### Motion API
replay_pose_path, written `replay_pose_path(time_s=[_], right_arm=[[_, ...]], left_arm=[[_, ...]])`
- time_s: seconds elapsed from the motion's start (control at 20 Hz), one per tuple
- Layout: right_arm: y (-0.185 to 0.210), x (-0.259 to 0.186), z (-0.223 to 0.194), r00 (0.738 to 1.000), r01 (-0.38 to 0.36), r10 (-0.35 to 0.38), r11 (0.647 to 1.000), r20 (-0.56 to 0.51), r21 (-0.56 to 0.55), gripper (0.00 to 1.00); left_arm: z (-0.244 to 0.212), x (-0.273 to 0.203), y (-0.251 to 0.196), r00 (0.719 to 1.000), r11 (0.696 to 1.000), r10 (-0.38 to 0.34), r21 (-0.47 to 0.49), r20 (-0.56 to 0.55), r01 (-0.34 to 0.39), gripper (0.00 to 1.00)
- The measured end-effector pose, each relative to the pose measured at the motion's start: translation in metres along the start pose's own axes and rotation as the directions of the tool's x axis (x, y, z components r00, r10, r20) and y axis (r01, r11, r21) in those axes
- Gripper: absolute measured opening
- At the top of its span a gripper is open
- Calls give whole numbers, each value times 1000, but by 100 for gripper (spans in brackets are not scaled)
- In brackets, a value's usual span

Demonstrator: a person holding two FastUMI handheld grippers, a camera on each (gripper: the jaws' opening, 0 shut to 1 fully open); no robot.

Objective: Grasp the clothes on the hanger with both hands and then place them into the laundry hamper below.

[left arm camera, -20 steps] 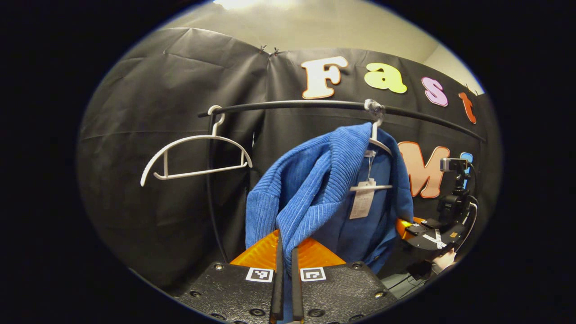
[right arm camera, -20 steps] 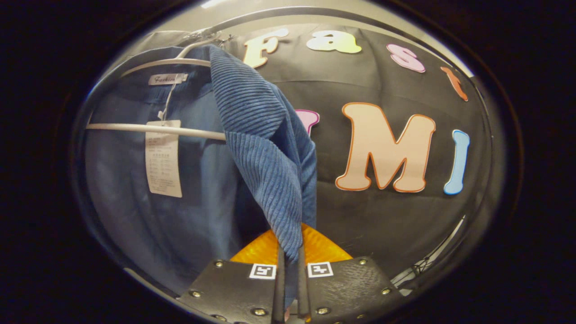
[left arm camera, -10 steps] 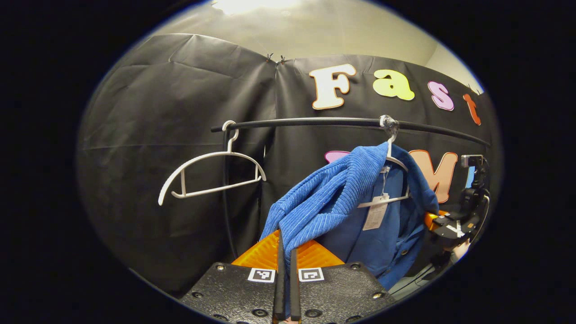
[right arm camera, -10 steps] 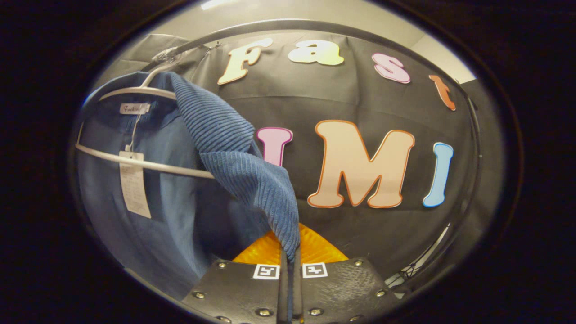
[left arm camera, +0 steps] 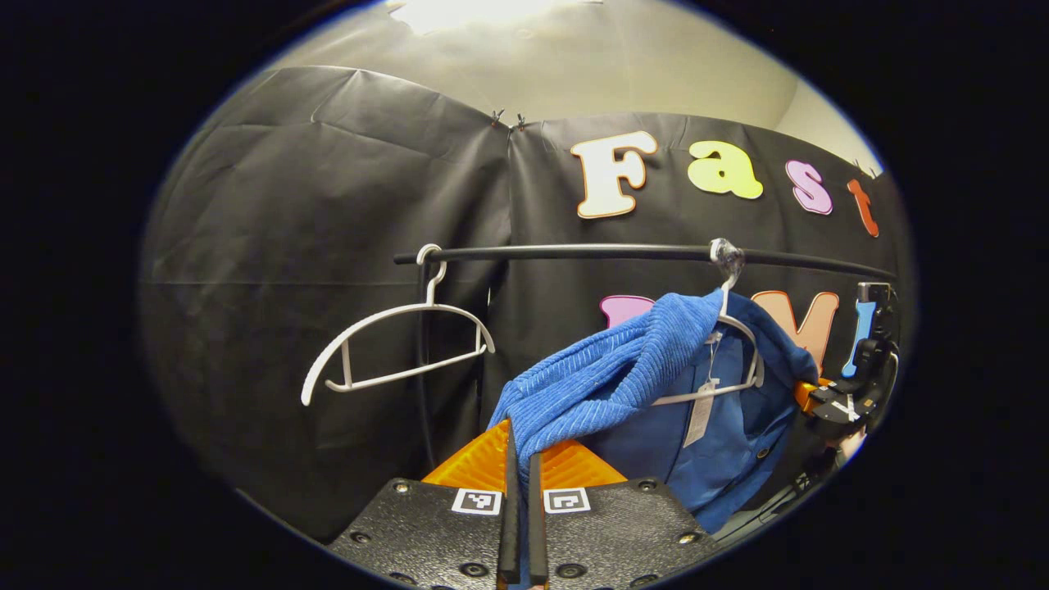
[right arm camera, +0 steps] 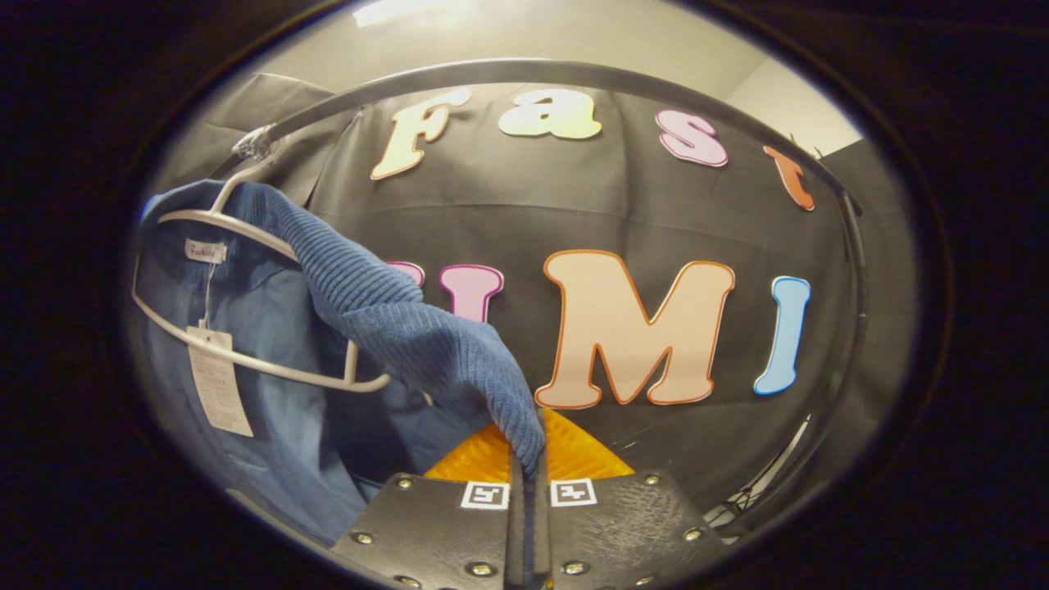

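Gripping the blue jacket [left arm camera: 606, 385] edges: left gripper [left arm camera: 520, 492], right gripper [right arm camera: 529, 492].

My left gripper [left arm camera: 520, 524] has black textured plates with screws. Square coded markers sit above an amber body. My right gripper [right arm camera: 529, 524] looks alike, I think.

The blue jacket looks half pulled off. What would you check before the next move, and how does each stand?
1. Left gripper shut on the blue jacket: ok.
2. Right gripper shut on the jacket: ok.
3. Jacket free of its hanger: not ok, one shoulder is draped over it.
4. Hanger hooked on the rail: ok.
5. Empty hanger apart from the jacket: ok.
6. Hamper below: cannot tell.
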State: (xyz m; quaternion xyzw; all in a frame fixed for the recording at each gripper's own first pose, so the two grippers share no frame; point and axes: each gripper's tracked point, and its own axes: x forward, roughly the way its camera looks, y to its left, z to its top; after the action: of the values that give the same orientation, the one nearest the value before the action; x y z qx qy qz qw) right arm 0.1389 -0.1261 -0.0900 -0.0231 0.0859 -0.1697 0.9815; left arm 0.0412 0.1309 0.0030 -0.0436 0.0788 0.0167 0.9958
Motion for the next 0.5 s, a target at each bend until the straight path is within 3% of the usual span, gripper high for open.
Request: replay_pose_path(time_s=[0.15, 0.5], right_arm=[[-2, 3, 3, 1000, 3, -3, 1000, 7, 7, 4], [0, 18, 9, 1000, -1, 1, 1000, 21, 17, 4]], left_arm=[[13, -3, 0, 1000, 1000, -10, -19, 14, 11, 7], [51, -2, 11, 998, 997, -9, -76, 68, 14, 5]])
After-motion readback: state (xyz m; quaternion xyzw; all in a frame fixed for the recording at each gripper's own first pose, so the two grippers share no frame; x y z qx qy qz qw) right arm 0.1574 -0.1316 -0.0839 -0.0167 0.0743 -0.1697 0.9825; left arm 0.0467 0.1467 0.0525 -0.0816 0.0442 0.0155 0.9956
